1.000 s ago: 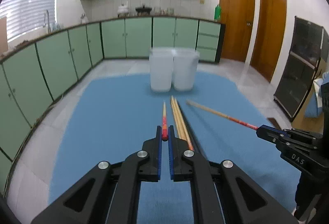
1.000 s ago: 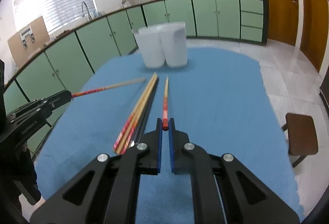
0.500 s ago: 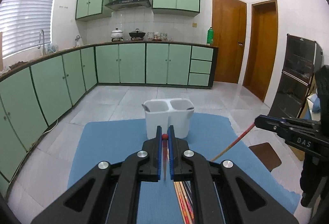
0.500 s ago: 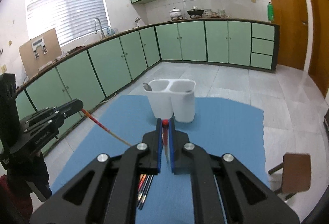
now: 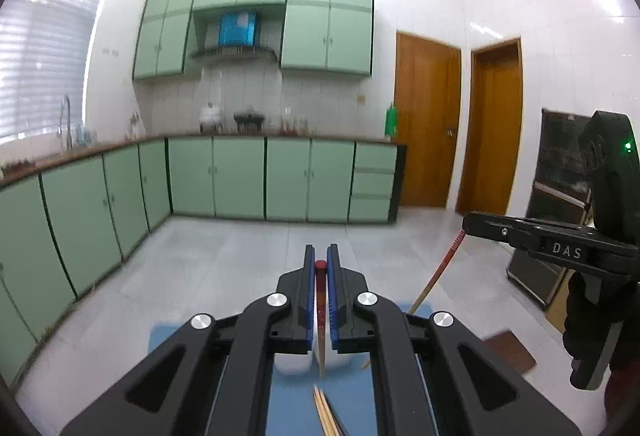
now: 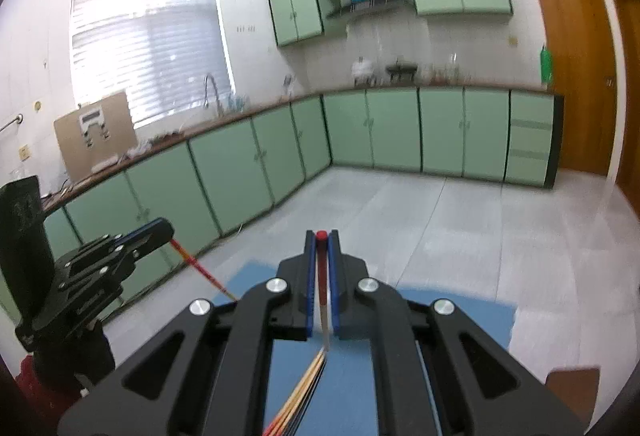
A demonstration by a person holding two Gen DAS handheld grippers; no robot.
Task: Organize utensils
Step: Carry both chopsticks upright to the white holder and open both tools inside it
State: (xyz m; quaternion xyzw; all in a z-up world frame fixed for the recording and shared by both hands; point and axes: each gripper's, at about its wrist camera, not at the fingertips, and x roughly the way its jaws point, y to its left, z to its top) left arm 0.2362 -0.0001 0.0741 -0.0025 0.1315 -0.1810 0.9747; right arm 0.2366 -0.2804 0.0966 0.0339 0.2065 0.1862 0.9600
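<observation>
Two claws show here, and each one is clenched on one chopstick. In the left wrist view, the left claw sits in the lower middle of the frame and pinches a chopstick with a red top, which hangs down between the blue pads. Its pale tip reaches down in front of the white utensil holder, which peeks out low in the frame behind the claw. I can see two rounded white parts of the holder, one on each side of the stick, but I cannot tell if the tip is inside. The right claw shows at the right edge of this view, and its chopstick slants down toward the blue mat on the tabletop. A small bunch of loose chopsticks lies on the mat at the bottom; I cannot count them well. In the right wrist view, the right claw is in the lower middle with its own red-topped stick hanging down, and the left claw is at the lower left. The loose bunch looks bigger here, with red and yellow ends. The white holder does not show in this view. Only this view shows the window at the upper left, and only the left view shows the two brown doors at the right.
</observation>
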